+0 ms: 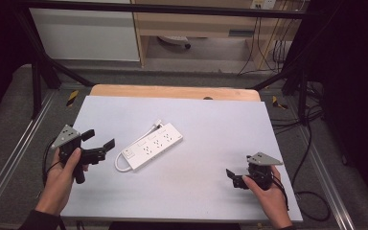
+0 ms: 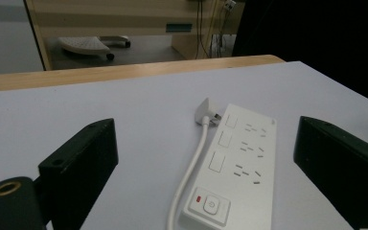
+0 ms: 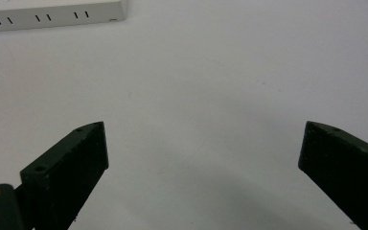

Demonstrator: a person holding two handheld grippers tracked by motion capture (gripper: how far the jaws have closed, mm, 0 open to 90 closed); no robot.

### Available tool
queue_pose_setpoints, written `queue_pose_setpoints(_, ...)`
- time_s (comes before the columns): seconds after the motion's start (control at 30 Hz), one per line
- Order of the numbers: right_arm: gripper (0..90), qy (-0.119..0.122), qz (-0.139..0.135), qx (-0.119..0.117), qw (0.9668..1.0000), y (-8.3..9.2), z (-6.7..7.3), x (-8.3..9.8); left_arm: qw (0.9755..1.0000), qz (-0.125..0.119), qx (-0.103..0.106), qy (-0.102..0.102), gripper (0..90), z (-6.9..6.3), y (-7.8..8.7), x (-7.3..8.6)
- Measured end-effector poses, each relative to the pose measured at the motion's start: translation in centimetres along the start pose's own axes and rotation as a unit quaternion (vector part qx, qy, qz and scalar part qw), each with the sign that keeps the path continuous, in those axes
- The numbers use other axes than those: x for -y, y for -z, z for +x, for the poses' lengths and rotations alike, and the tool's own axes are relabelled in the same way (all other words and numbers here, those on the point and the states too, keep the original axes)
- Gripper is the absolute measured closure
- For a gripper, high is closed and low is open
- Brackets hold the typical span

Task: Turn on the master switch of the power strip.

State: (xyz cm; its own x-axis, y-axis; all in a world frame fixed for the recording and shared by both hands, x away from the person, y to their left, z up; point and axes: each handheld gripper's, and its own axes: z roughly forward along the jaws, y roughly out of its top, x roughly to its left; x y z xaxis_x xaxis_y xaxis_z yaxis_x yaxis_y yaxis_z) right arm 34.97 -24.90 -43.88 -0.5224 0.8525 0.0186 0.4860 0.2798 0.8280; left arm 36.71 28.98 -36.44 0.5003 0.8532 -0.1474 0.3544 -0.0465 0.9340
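Hands sit low at the near corners of the table (image 1: 211, 120), forearms coming in from the bottom edge. We hold the left gripper (image 1: 100, 142) tilted, its jaws spread wide w/ nothing between them, aimed at the power strip (image 1: 154, 146), just short of it. Right gripper (image 1: 231, 176) rests near the table's right side, jaws also wide apart and empty, well apart from the strip. Strip lies diagonally mid-table, white cord (image 1: 120, 160) looping at its near end; plug (image 2: 205, 114) sits against its far end in the left gripper view. Right gripper view cuts off all but one edge of the strip (image 3: 52, 14). Sockets' detail is hard to make out from above.
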Motion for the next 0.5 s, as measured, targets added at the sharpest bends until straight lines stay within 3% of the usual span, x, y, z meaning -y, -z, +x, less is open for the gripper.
queue_pose_setpoints(0.5,3.6,0.001,0.003,0.001,1.0,-0.1,0.0,0.1,0.9998,0.001,-0.006,0.019,7.7,0.7,2.3,2.4)
